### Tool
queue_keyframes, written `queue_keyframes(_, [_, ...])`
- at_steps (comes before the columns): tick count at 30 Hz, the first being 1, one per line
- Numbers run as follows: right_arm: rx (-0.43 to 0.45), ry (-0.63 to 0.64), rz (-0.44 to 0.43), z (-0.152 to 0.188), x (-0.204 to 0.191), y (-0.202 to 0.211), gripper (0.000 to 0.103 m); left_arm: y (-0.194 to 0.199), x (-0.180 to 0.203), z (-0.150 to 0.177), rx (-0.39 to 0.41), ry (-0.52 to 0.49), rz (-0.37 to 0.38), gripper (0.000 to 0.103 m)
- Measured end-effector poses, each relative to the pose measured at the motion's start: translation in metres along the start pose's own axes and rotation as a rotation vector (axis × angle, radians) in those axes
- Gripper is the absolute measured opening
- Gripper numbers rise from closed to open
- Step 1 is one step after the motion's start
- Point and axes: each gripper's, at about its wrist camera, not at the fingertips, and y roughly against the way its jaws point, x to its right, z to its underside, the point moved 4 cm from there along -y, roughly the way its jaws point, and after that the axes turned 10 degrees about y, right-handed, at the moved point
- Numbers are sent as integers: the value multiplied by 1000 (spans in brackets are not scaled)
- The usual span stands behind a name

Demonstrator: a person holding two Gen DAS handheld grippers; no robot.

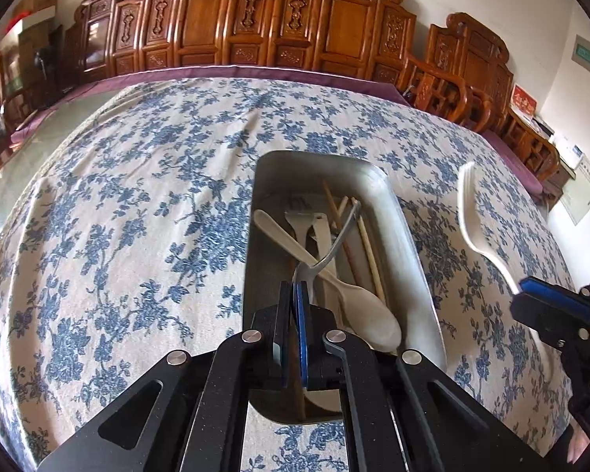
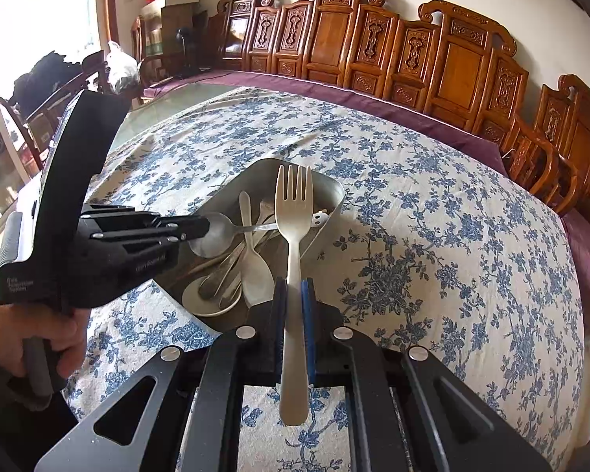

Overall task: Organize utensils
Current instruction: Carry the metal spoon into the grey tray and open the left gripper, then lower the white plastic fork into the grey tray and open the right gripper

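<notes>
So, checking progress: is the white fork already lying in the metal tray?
No, the white fork is clamped in the right hand-held gripper.

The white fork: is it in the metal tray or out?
Out. The right gripper holds the white fork above the metal tray.

Bright, even daylight; blown-out glare from the window (image 2: 47, 11) at upper left of the tablecloth (image 2: 432, 236). Soft shadows, strong fisheye bending, dark vignetted corners, slight motion blur.
</notes>
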Motion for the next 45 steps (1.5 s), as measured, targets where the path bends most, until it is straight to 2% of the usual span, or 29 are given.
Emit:
queue_keyframes(12, [-5, 1, -10, -20, -7, -18, 10, 16, -7, -11, 13, 3, 45, 4])
queue_keyframes(27, [-15, -21, -60, -53, -18, -56, 10, 23, -48, -37, 42, 43, -9, 4])
queue_keyframes(35, [-43, -84, -107, -64, -21, -87, 10, 21, -63, -44, 51, 34, -55, 4])
queue_keyframes(37, [-50, -119, -133, -65, -21, -95, 10, 20, -65, -45, 52, 33, -59, 6])
queue_keyframes(39, [-56, -148, -159, -65, -24, -101, 10, 20, -67, -46, 54, 37, -59, 15])
queue_keyframes(45, [-66, -184, -174, -66, -32, -111, 10, 17, -67, -46, 48, 30, -64, 15])
